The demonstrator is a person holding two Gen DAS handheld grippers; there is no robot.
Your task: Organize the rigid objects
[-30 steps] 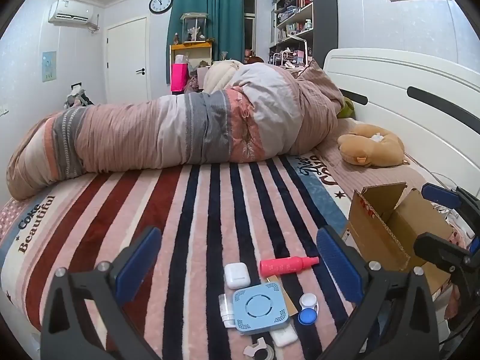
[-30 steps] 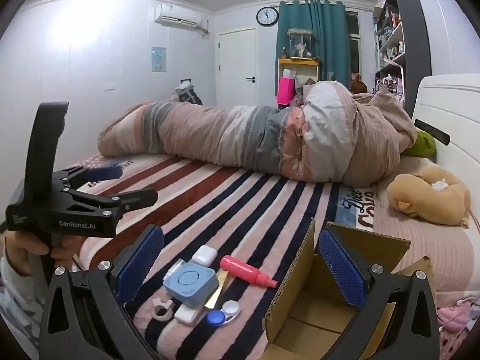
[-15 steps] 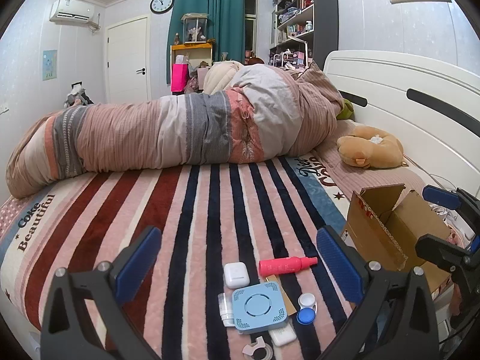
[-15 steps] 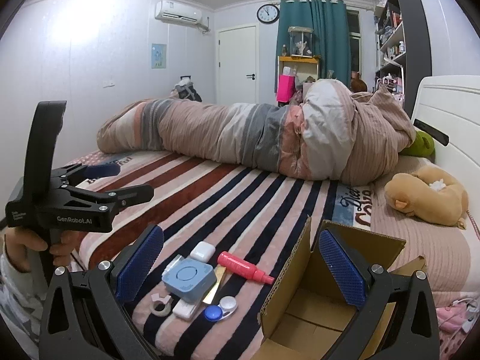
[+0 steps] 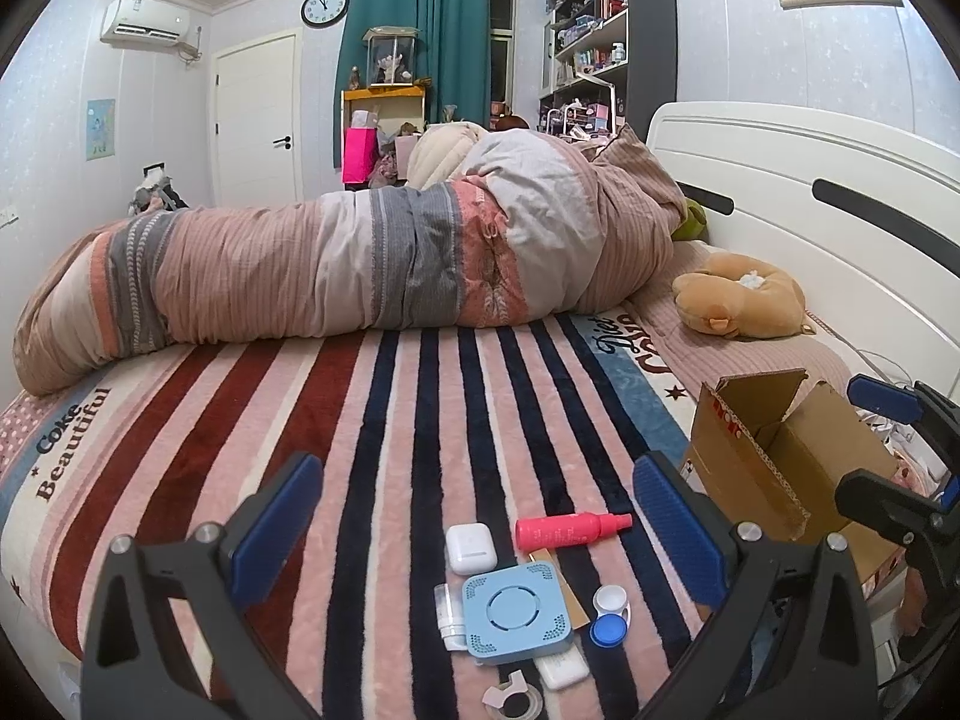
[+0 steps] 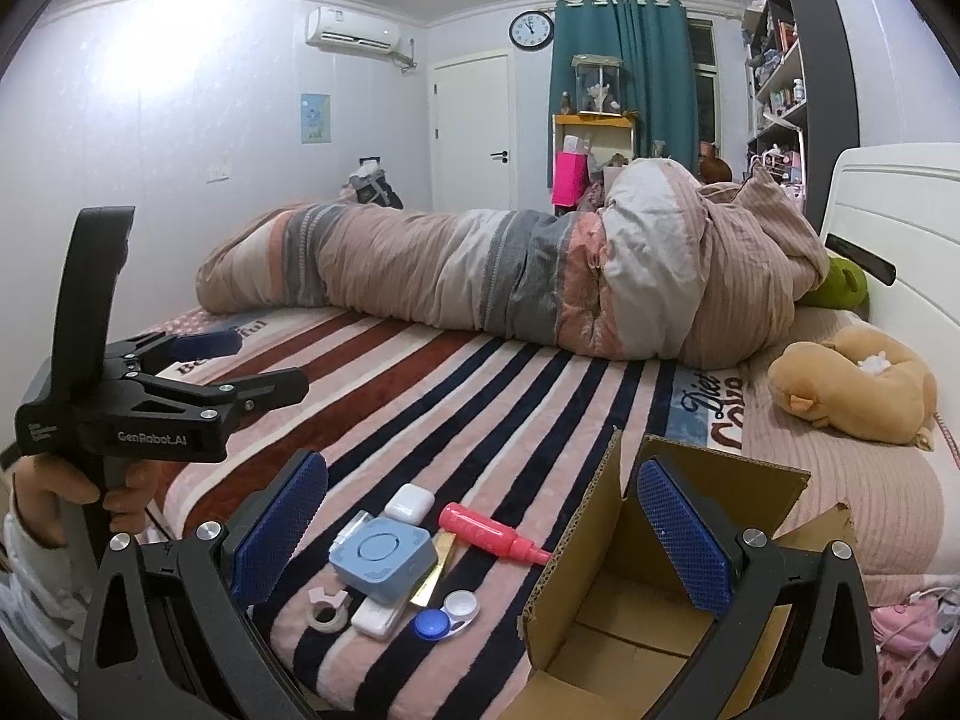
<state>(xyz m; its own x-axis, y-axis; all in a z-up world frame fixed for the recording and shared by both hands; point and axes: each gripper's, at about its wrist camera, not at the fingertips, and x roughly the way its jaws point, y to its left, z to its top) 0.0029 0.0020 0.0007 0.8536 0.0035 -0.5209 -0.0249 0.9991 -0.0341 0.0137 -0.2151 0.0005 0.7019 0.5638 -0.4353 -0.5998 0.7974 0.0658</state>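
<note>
Drift is all that separates this moment from a second ago: both views have slid slightly, while the left hand-held gripper and right hand-held gripper stay spread wide and empty above the bed. The earbud case, pink bottle, blue square device and contact lens case lie untouched in a cluster beside the open, empty cardboard box. Sorting, I judge, has not begun.
</note>
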